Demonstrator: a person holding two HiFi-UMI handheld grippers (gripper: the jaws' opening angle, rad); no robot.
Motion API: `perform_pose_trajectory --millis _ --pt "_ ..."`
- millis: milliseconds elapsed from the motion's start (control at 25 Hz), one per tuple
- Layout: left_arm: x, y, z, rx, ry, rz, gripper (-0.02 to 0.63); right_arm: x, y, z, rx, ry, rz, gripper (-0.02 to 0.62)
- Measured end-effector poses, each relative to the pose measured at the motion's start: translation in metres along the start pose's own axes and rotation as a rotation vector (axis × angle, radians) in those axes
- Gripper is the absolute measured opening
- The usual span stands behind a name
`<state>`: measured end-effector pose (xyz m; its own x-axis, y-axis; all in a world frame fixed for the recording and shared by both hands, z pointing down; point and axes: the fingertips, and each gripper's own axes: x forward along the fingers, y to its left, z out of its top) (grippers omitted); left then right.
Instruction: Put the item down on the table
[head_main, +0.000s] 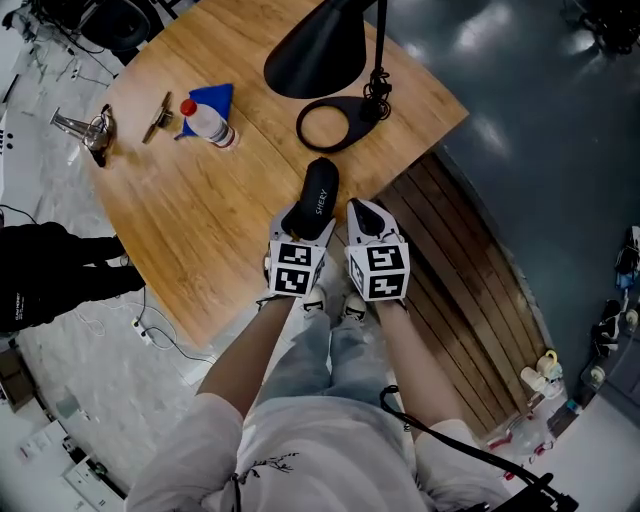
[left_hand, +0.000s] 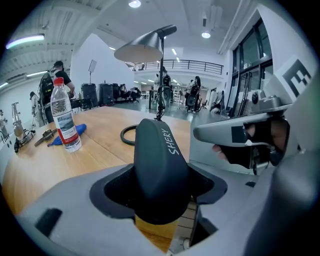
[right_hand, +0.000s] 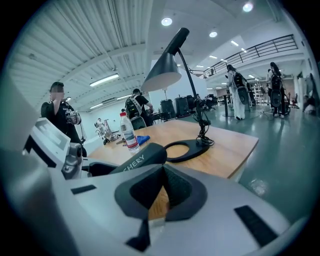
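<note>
A black oblong case (head_main: 318, 195) with white "SHERY" lettering is pinched at its near end by my left gripper (head_main: 305, 222), which is shut on it. The case points away from me over the near edge of the round wooden table (head_main: 200, 240); I cannot tell whether it touches the wood. In the left gripper view the case (left_hand: 160, 160) fills the space between the pads of the left gripper (left_hand: 160, 200). Close beside it on the right, my right gripper (head_main: 365, 215) is shut with nothing in it; in its own view, the right gripper (right_hand: 162, 192) has its pads meeting and the case (right_hand: 137, 160) lies to its left.
A black desk lamp (head_main: 320, 50) with a ring base (head_main: 335, 125) stands just beyond the case. A water bottle (head_main: 208, 122) lies on a blue cloth (head_main: 215, 98) at the far left, with a metal tool (head_main: 90, 130) beside them. Wooden slats (head_main: 460, 290) are right of the table.
</note>
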<state>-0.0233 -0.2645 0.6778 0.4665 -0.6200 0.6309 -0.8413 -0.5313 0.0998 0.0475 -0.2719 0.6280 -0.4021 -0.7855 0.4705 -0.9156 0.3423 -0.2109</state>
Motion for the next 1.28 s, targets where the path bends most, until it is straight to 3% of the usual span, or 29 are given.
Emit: perform_pose_trajectory --millis 600,1280 --pt "0.04 0.021 -0.019 -0.092 0.054 -0.027 0.327 0.036 -0.009 -0.028 -0.016 0.065 0.02 0.002" --pt "0.049 0.024 -0.022 -0.044 0.061 0.001 0.33 0.038 -0.01 -0.038 0.004 0.088 0.024 0.002"
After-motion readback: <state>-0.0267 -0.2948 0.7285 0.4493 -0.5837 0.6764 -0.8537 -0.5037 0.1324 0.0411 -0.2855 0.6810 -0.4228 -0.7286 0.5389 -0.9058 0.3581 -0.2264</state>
